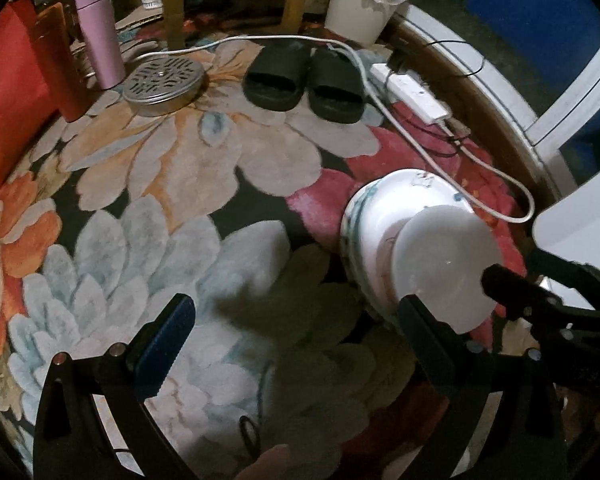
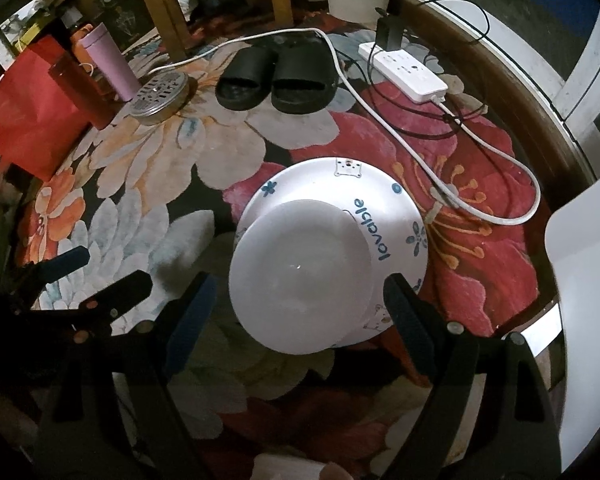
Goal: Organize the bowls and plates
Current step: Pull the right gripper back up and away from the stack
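Our right gripper [image 2: 296, 304], jaws wide and empty, straddles the upturned plain white bowl [image 2: 300, 276] stacked (perhaps loosely) on the blue-patterned bowl [image 2: 380, 200]; left gripper [image 1: 296, 344] open too; a clumsy pinch could topple them.

Floral rug [image 2: 148, 168], bearing one stack of upturned bowls: plain white bowl [image 2: 300, 280] atop a patterned bowl [image 2: 384, 204] (lettered "lovable"). Right gripper [image 2: 296, 304] above the stack, jaws wide, touching nothing. Behind: black slippers [image 2: 276, 78], power strip [image 2: 404, 72], perforated metal lid [image 2: 162, 96], pink tumbler [image 2: 108, 60].
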A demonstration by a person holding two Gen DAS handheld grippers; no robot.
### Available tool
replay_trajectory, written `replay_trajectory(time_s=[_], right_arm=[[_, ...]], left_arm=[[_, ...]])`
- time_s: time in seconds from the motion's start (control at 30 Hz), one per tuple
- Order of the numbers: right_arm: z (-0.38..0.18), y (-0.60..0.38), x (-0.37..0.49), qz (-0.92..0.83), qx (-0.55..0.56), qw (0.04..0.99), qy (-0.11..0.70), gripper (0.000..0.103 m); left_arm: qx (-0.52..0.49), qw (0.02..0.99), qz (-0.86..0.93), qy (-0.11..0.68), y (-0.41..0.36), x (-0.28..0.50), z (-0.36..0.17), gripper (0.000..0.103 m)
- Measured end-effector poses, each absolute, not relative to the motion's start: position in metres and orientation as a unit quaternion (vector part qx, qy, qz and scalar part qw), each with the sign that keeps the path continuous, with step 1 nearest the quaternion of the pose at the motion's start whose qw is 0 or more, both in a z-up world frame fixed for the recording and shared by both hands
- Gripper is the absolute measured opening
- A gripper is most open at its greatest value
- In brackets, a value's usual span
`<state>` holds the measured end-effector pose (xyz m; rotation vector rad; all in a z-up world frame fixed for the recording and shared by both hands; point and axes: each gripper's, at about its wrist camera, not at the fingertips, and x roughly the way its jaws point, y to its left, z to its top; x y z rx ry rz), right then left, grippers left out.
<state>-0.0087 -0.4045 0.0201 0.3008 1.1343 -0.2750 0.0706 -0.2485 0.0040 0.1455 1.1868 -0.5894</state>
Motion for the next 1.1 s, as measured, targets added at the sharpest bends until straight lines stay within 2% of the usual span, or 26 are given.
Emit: replay_trajectory(time_s=[1.1], right_arm=[[0.014, -0.363, -0.006, -0.088, 0.122, 0.827, 0.542, 0.087]], left_arm=[[0.081, 0.796, -0.247, 0.547, -0.204, 0.062, -0.009, 0.100]])
